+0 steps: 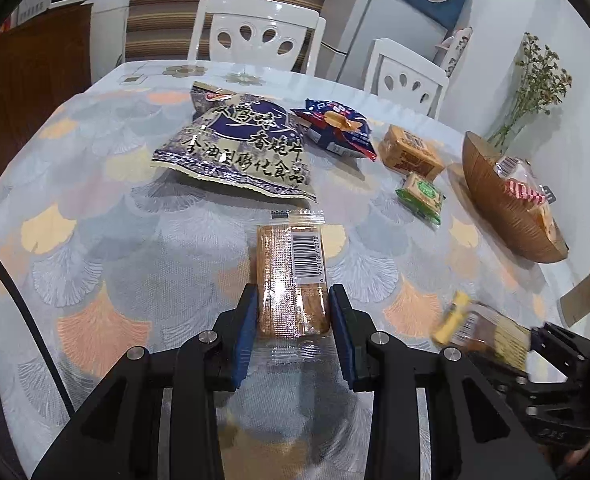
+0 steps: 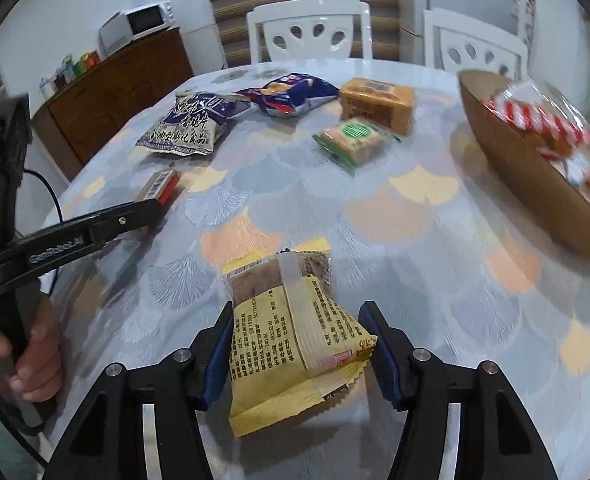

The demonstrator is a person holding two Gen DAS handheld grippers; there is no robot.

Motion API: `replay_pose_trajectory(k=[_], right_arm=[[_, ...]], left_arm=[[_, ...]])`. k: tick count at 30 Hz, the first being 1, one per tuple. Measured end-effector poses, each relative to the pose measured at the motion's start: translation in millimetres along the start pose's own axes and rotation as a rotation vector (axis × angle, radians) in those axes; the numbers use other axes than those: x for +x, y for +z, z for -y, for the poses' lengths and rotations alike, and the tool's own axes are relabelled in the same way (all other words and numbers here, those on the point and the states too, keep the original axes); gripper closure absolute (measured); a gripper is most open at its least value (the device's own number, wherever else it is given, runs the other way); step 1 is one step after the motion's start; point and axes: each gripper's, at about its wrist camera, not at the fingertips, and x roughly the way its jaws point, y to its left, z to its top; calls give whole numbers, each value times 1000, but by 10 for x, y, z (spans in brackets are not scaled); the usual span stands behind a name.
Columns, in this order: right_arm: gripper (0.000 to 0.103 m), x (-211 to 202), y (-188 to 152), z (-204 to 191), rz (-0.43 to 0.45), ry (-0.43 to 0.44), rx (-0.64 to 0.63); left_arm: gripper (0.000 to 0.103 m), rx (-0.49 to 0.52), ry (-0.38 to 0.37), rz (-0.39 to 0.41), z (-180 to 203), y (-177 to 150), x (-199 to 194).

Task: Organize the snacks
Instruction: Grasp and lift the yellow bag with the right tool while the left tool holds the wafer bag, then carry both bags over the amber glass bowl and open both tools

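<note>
My left gripper (image 1: pixel 291 320) is shut on a clear-wrapped orange biscuit pack (image 1: pixel 291 272) with a barcode, held low over the table; the pack also shows in the right wrist view (image 2: pixel 161 186). My right gripper (image 2: pixel 301 344) is shut on a yellow-wrapped cake packet (image 2: pixel 295 328), which appears blurred in the left wrist view (image 1: pixel 479 328). A brown wooden bowl (image 2: pixel 535 176) with red-striped packets (image 2: pixel 535 116) stands at the right, also in the left wrist view (image 1: pixel 495 196).
On the patterned tablecloth (image 1: pixel 115 220) lie a large purple-and-cream chip bag (image 1: pixel 239 148), a blue chip bag (image 1: pixel 335 128), an orange box (image 1: pixel 411 152) and a green biscuit pack (image 1: pixel 421 196). White chairs (image 1: pixel 255 32) stand behind; a vase of dried flowers (image 1: pixel 531 92) is at the right.
</note>
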Motion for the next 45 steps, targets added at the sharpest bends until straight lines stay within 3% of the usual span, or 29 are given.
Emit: replay_pose_trajectory(k=[7,13,18,24,35,37,38,39,40,45], right_arm=[[46,-393,-21,350,56,9,101],[47,-724,35,683,133,3,180],[47,-1058,172,984,218,-44,224],[47,-1364,499,1457,308,-148,306],[46,-1376,1112,2361,353,-260,555],[36,-1323,1229,2511,350,-242,586],[30,-1279,1256,2588,339,-230,609],[30,-1268,1259,2646,334,-216,632],[30,-1268,1244,2700,332,-195,652],[30,-1263,1084,2661,317,-186,639]], left_arm=[[71,39,-2,21,116,34,-87],[71,76,-63,65,433,268,-265],[71,165,-145,113,958,682,-340],[71,277,-223,109,1711,1064,-89],[71,427,-385,45,2923,1459,523],[69,447,-393,45,3053,1469,590],[57,453,-391,36,3101,1475,636],[36,454,-383,25,3110,1476,665],[29,451,-370,14,3105,1475,690],[28,436,-358,37,2778,1398,542]])
